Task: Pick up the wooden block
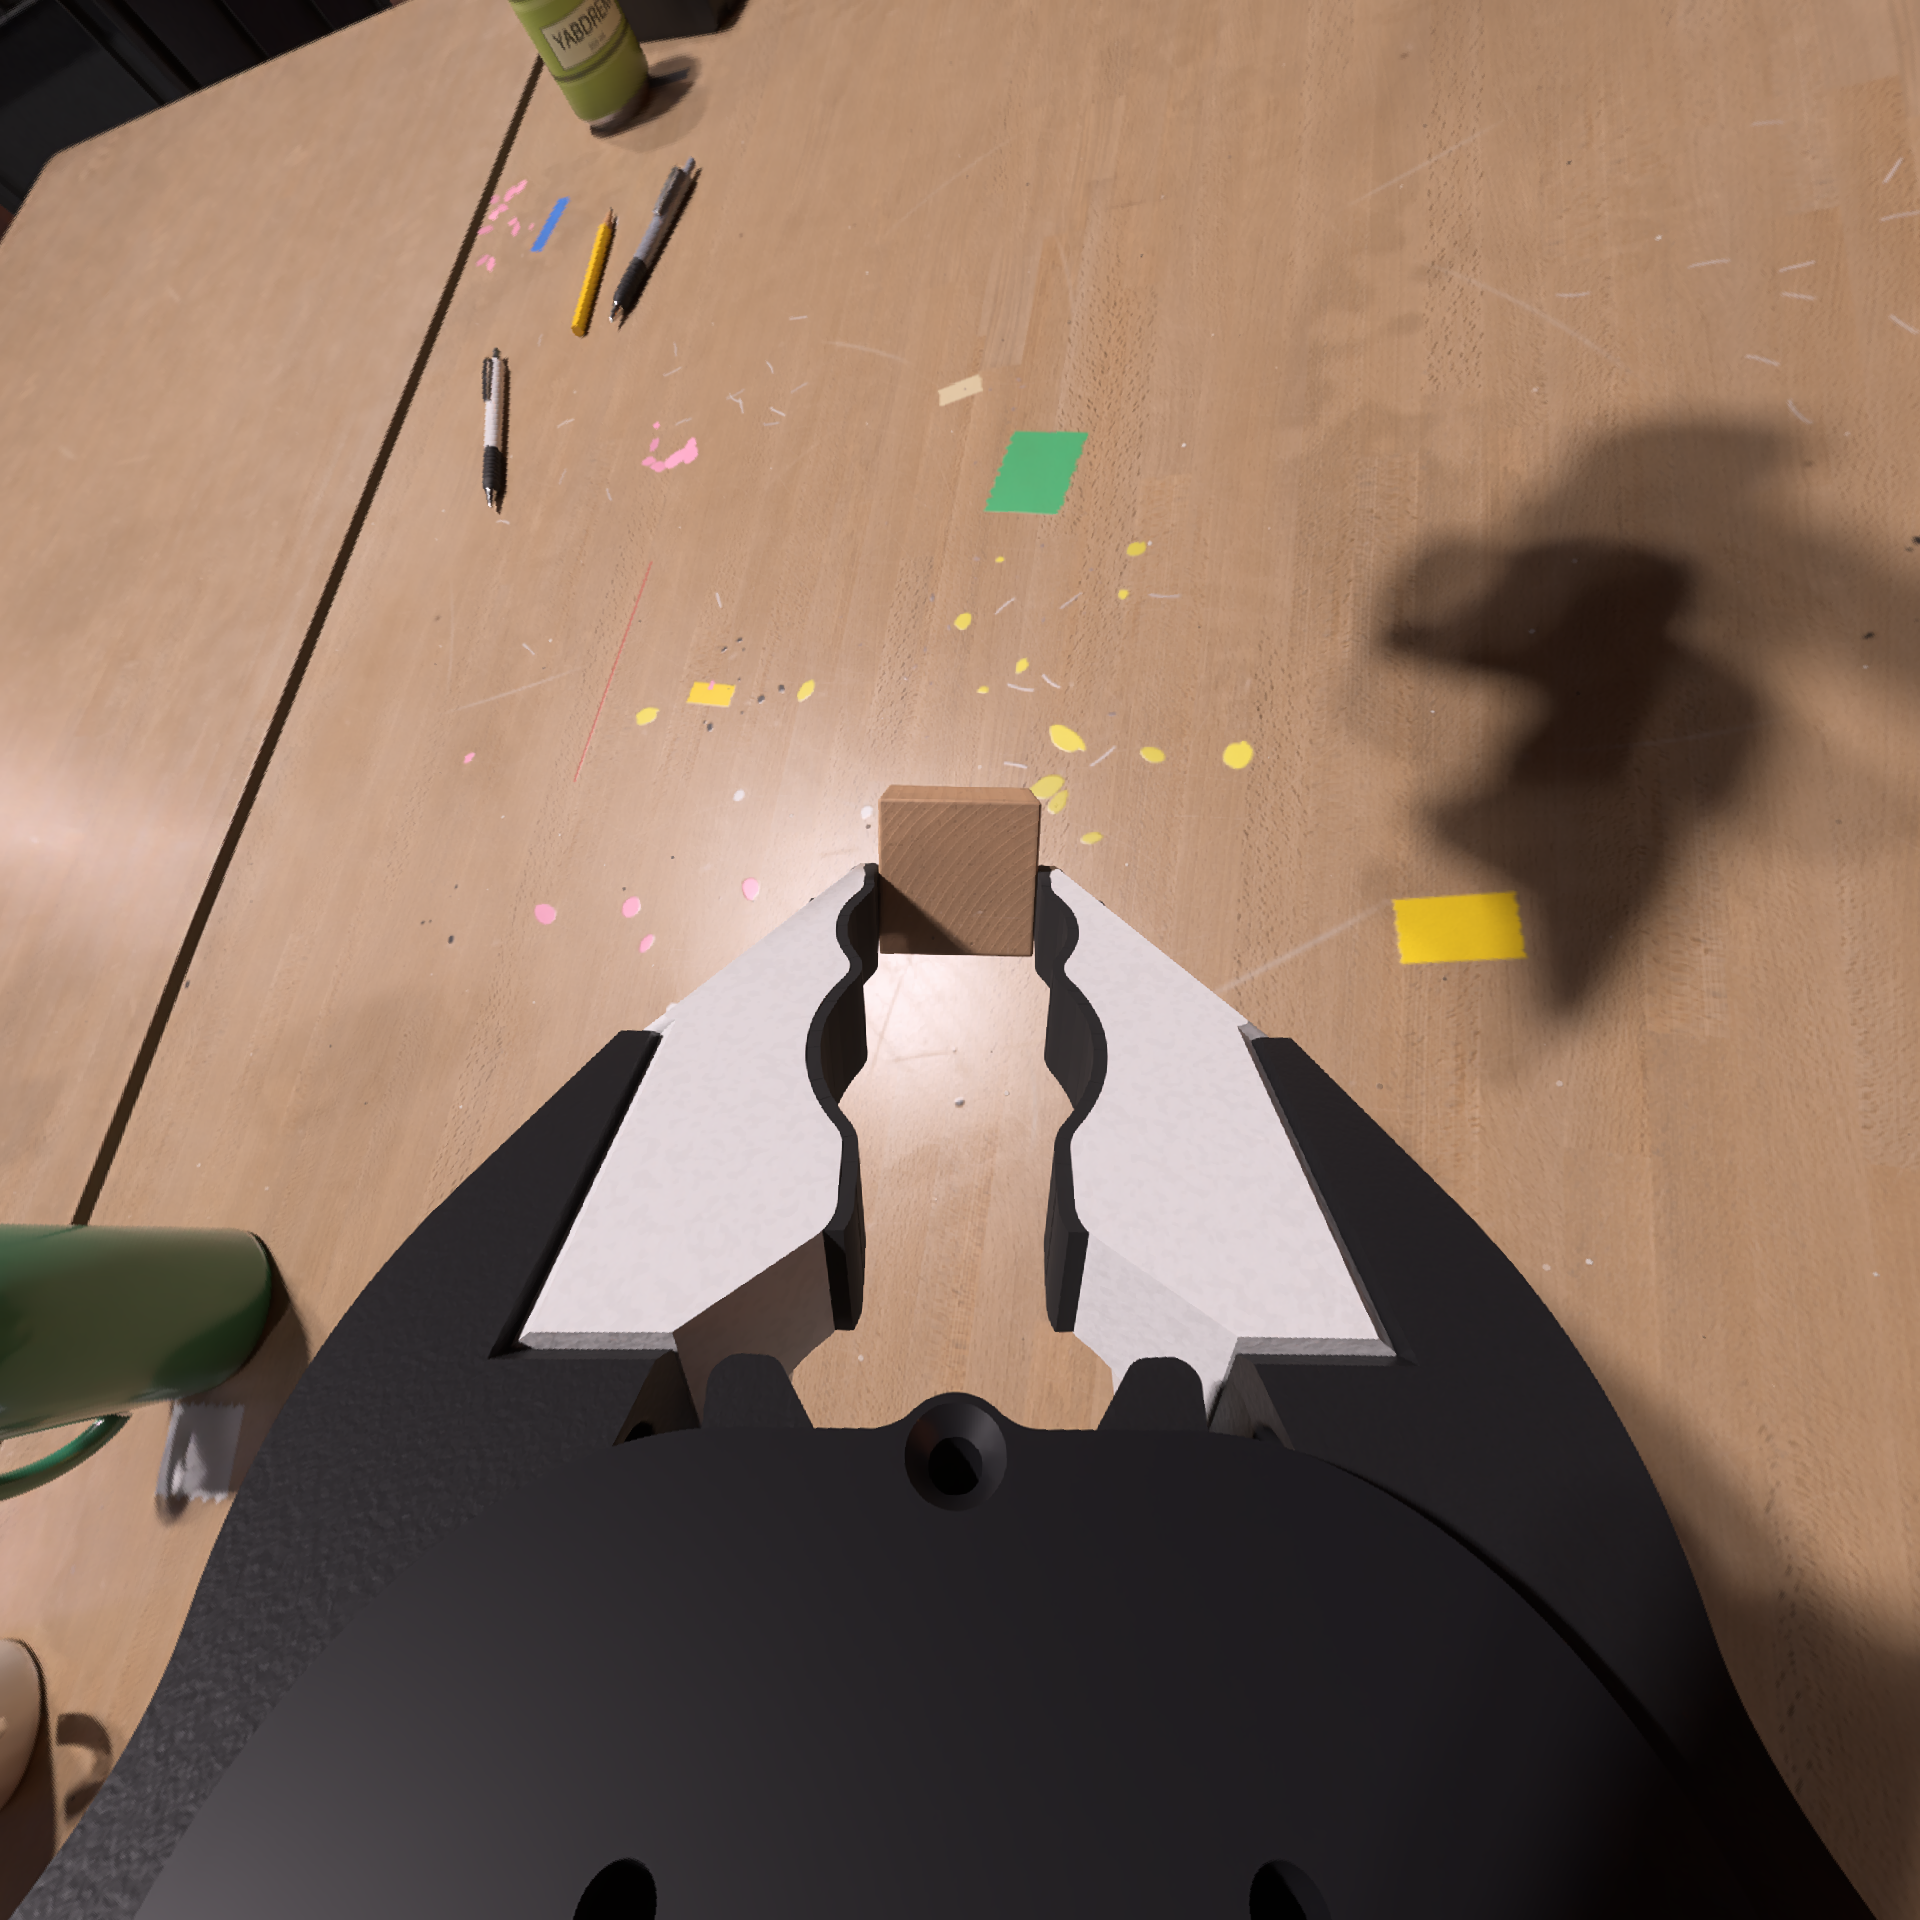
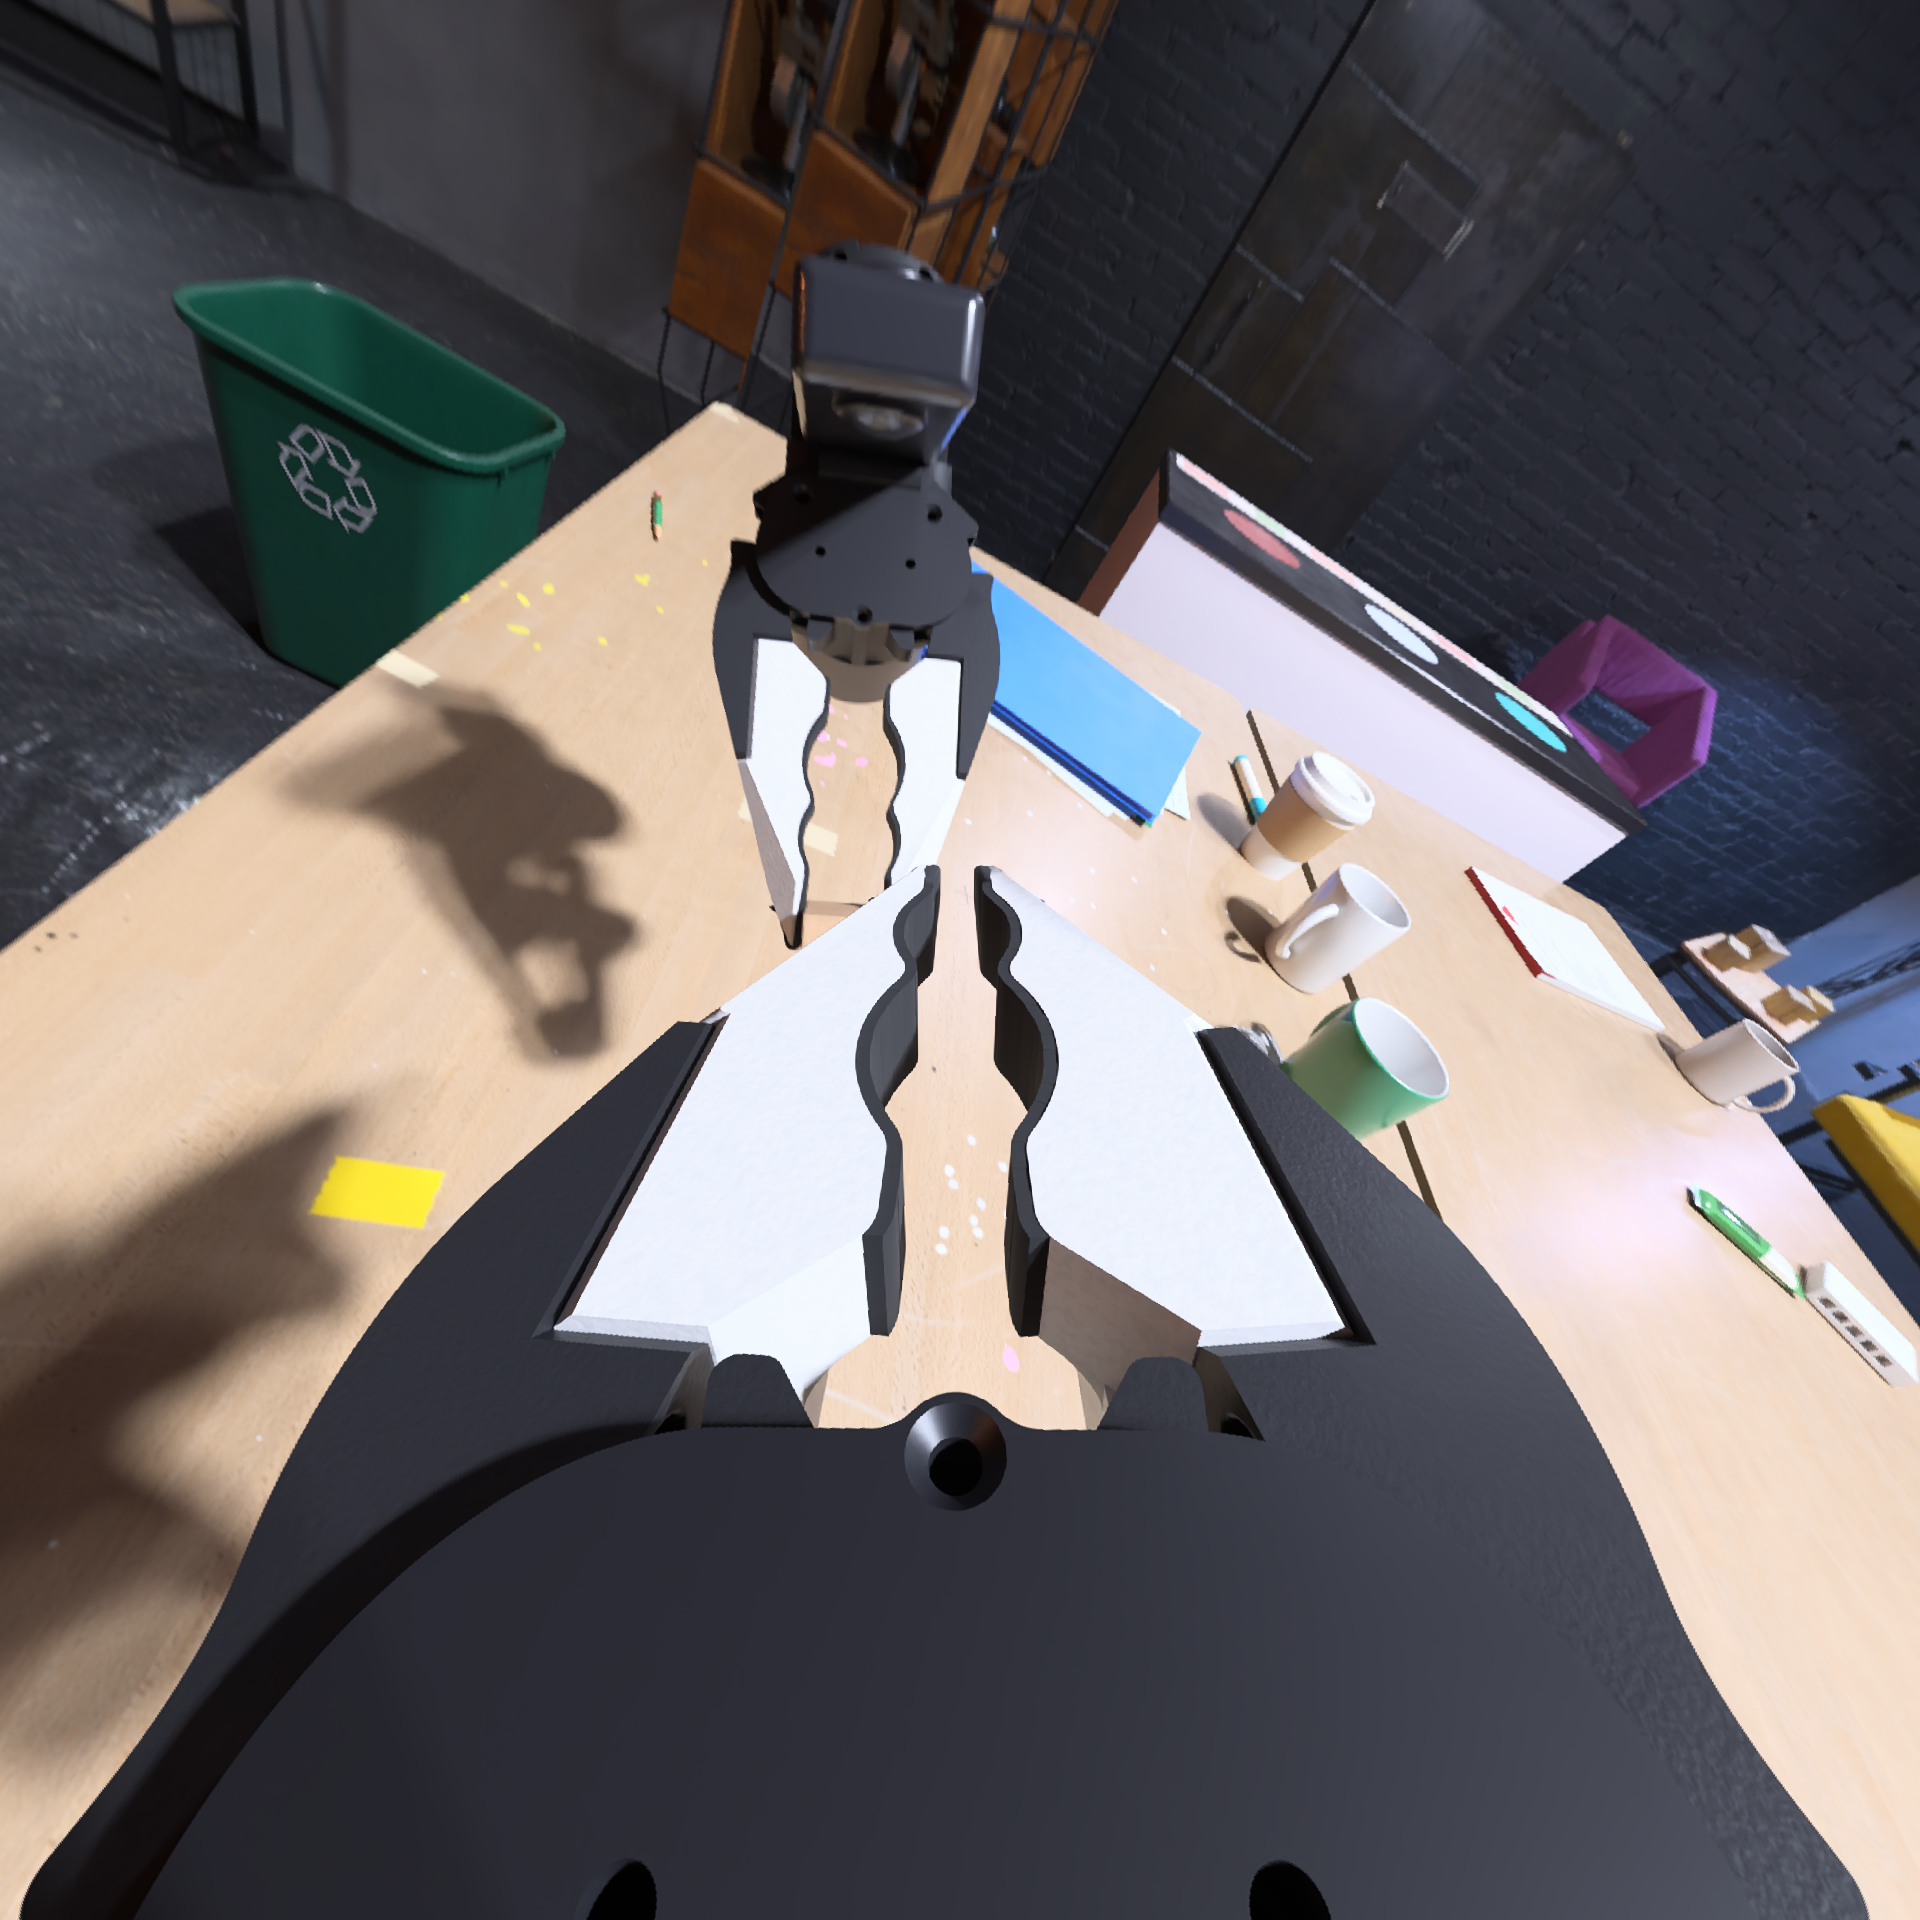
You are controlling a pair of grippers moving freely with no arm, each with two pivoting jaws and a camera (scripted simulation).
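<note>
Left gripper closed on wooden block at table level

Wooden block (image 1: 957,871) sits between the tips of the left gripper (image 1: 957,883), both fingers touching its sides, still on or just above the table (image 1: 1351,312). Risk, by judgement: tip-only hold, block may pivot or slip on lift. Right gripper (image 2: 956,883) hangs nearly closed, empty; its view alone shows mugs, bin, and hides the block behind its fingers
</note>
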